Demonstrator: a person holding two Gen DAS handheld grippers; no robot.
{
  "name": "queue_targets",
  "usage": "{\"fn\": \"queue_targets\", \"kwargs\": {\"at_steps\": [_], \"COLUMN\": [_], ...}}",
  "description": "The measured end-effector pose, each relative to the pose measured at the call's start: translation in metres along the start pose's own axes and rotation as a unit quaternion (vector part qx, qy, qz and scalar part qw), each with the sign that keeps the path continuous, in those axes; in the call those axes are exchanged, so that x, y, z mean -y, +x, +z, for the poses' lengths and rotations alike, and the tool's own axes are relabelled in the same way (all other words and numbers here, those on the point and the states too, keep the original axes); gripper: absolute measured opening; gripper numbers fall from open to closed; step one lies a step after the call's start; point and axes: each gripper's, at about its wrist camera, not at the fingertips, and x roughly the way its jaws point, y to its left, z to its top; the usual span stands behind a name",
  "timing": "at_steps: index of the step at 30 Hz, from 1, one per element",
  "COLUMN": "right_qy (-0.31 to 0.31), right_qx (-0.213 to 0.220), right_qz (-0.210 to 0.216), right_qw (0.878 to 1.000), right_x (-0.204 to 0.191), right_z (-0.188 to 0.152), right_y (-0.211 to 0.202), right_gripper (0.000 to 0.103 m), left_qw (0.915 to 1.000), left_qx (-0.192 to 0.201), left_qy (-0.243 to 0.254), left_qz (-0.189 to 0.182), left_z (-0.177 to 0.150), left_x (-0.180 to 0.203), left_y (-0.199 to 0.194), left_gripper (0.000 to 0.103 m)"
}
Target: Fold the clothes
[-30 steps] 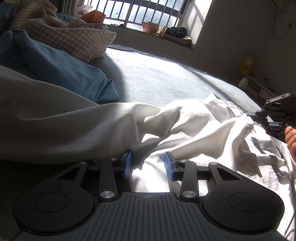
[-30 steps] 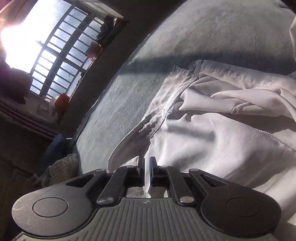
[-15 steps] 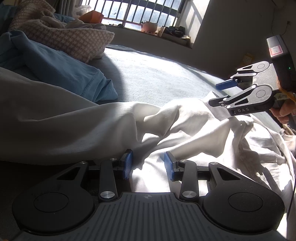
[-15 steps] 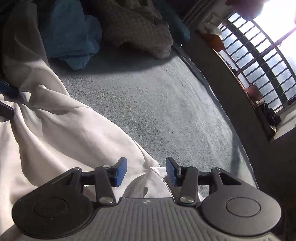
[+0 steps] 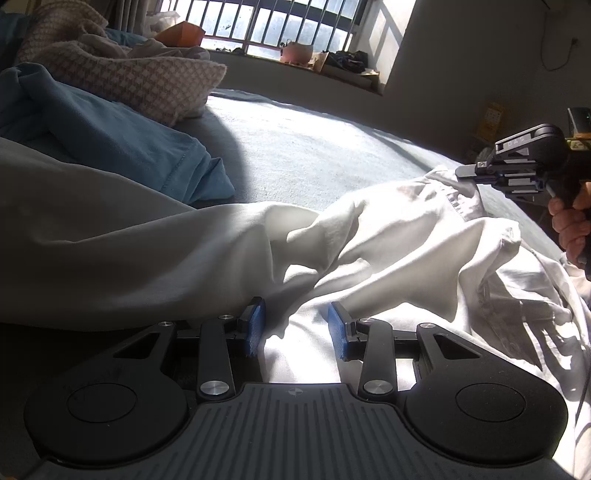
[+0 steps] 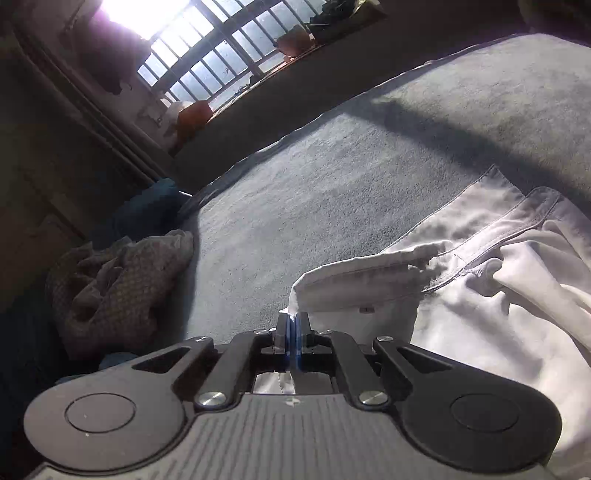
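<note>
A crumpled white garment [image 5: 388, 251] lies on the grey bed [image 5: 314, 147]. My left gripper [image 5: 297, 326] is open, its blue pads on either side of a fold of the white cloth at the near edge. My right gripper [image 6: 293, 332] is shut on a corner of the white garment [image 6: 480, 295], with cloth showing between the pads. In the left wrist view the right gripper [image 5: 469, 172] sits at the far right, at the garment's waistband edge, held by a hand.
A blue garment [image 5: 122, 140] and a houndstooth one [image 5: 147, 81] are piled at the left of the bed; the houndstooth one also shows in the right wrist view [image 6: 118, 280]. A barred window [image 5: 277, 26] with a ledge of items is behind.
My right gripper was open above the cloth half a second ago; it has come down to the garment's edge and shut on it. The left gripper has stayed put and open.
</note>
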Motion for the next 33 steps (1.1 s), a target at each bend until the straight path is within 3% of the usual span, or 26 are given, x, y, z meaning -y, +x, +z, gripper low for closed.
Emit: {"fn": "queue_targets", "kwargs": {"at_steps": [1,4,5,8,11,13,17,19,20,22,23,27,28,29,31,33], "right_qy": [0.108,0.232,0.222,0.167,0.067,0.001,-0.143,-0.198,-0.238,-0.335,-0.396,-0.524,-0.534,-0.533,-0.522,-0.462], "right_qx": [0.007,0.002,0.003,-0.002,0.011,0.020,0.029,0.022,0.014,-0.002,-0.012,-0.055,-0.061,-0.072,-0.077,-0.049], "right_qz": [0.032,0.014,0.004,-0.010,-0.043,-0.065,-0.108,-0.116,-0.121,-0.140,-0.154,-0.217,-0.232,-0.244,-0.267,-0.246], "right_qw": [0.994,0.973,0.975,0.986,0.997,0.998,0.983,0.973,0.964,0.932,0.905,0.822,0.811,0.807,0.806,0.851], "right_x": [0.026,0.072,0.073,0.059,0.026,0.004,-0.044,-0.063,-0.074,-0.097,-0.109,-0.123,-0.120,-0.117,-0.109,-0.099], "right_z": [0.008,-0.002,-0.003,0.000,0.008,0.013,0.014,0.013,0.010,-0.005,-0.015,-0.048,-0.051,-0.051,-0.048,-0.032], "right_y": [-0.007,-0.006,-0.006,-0.003,-0.006,-0.008,-0.001,0.007,0.015,0.032,0.044,0.084,0.090,0.096,0.099,0.083], "right_gripper": [0.002,0.003,0.003,0.003,0.004,0.006,0.008,0.015,0.019,0.027,0.027,0.027,0.025,0.024,0.006,0.003], "left_qw": [1.0000,1.0000,1.0000,1.0000,1.0000,1.0000,1.0000,1.0000,1.0000,1.0000,1.0000,0.9999,0.9999,0.9999,0.9999,0.9999], "left_qx": [0.000,-0.001,-0.001,-0.002,-0.002,-0.002,-0.002,-0.002,-0.002,-0.003,-0.003,-0.003,-0.003,-0.003,-0.003,-0.003], "left_qy": [0.001,0.004,0.004,0.006,0.007,0.006,0.007,0.006,0.006,0.006,0.008,0.010,0.011,0.011,0.012,0.013], "left_qz": [0.001,0.002,0.003,0.004,0.005,0.006,0.005,0.004,0.004,0.003,0.003,0.002,0.002,0.002,0.002,0.001], "left_z": [0.000,0.000,0.000,0.001,0.001,0.001,0.001,0.001,0.001,0.001,0.001,0.001,0.001,0.001,0.001,0.001], "left_x": [0.000,0.001,0.001,0.001,0.001,0.001,0.001,0.001,0.001,0.000,0.000,0.001,0.001,0.001,0.001,0.001], "left_y": [0.000,0.000,0.000,0.001,0.001,0.001,0.002,0.002,0.002,0.002,0.002,0.002,0.002,0.002,0.002,0.002], "left_gripper": [0.037,0.037,0.037,0.037,0.037,0.037,0.037,0.037,0.037,0.037,0.037,0.038,0.038,0.038,0.038,0.038]}}
